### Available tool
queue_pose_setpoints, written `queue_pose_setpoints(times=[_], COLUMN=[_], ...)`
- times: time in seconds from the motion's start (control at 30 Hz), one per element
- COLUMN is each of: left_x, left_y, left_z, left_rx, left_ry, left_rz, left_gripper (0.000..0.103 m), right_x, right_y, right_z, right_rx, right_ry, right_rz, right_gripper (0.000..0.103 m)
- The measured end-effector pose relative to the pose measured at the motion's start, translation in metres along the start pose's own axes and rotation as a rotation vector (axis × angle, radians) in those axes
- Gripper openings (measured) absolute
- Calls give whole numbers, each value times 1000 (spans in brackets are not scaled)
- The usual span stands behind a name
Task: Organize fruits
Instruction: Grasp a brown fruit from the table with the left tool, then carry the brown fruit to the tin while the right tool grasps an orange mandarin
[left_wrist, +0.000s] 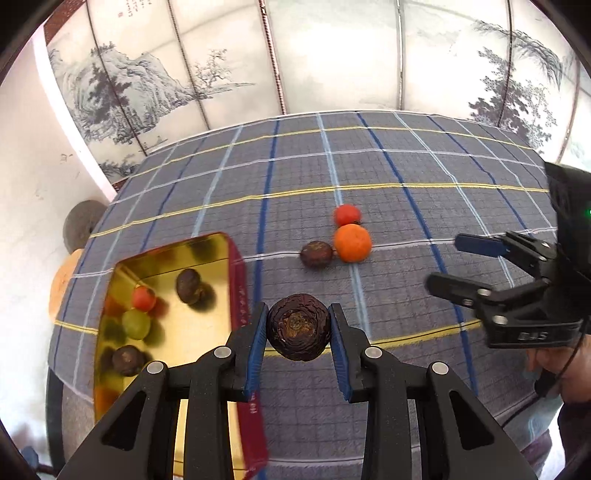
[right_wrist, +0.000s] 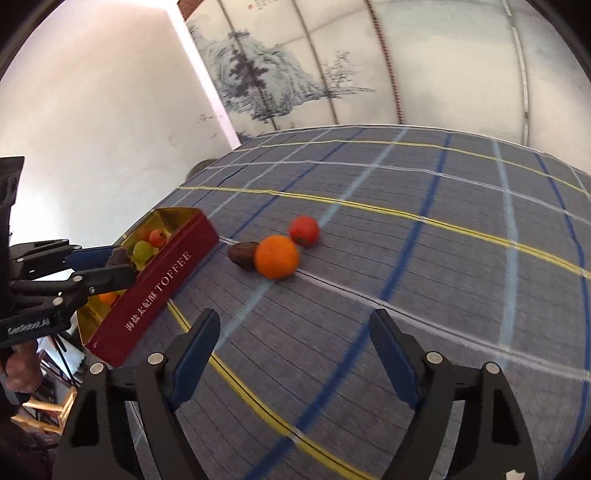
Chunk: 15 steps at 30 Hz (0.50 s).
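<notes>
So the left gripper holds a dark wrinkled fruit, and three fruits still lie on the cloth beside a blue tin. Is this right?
Not quite: the tin is red outside, gold inside, as the right wrist view shows. The left gripper does hold the dark fruit, and three fruits lie on the cloth.

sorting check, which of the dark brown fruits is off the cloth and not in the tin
The one clamped in the left gripper: the wrinkled brown fruit.

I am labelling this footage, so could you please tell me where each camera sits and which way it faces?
Left wrist: on the left claw, looking down along its fingers at the dark fruit it grips; right claw at right.
Right wrist: on the open right claw, facing the plaid cloth; left claw and a hand at left.
Shared: red tin, orange, red fruit.
</notes>
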<state>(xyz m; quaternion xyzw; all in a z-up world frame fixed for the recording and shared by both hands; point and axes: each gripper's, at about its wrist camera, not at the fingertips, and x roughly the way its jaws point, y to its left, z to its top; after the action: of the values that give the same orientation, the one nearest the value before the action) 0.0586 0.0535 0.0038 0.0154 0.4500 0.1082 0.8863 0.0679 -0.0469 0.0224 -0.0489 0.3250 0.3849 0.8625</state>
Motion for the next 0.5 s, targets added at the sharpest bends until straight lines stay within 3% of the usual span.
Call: queue_pose_setpoints(times=[0.3, 0.5], left_x=[-5, -8], left_y=[16, 29], left_z=[-10, -16], left_rx=[-20, -44], left_ry=[-2, -2], left_rz=[13, 12], left_gripper=[34, 34], right_x=[37, 50], right_y=[15, 24], right_z=[20, 27], right_rx=[-27, -36], right_ry=[46, 59], right_rz=[-11, 5], right_gripper=[65, 64])
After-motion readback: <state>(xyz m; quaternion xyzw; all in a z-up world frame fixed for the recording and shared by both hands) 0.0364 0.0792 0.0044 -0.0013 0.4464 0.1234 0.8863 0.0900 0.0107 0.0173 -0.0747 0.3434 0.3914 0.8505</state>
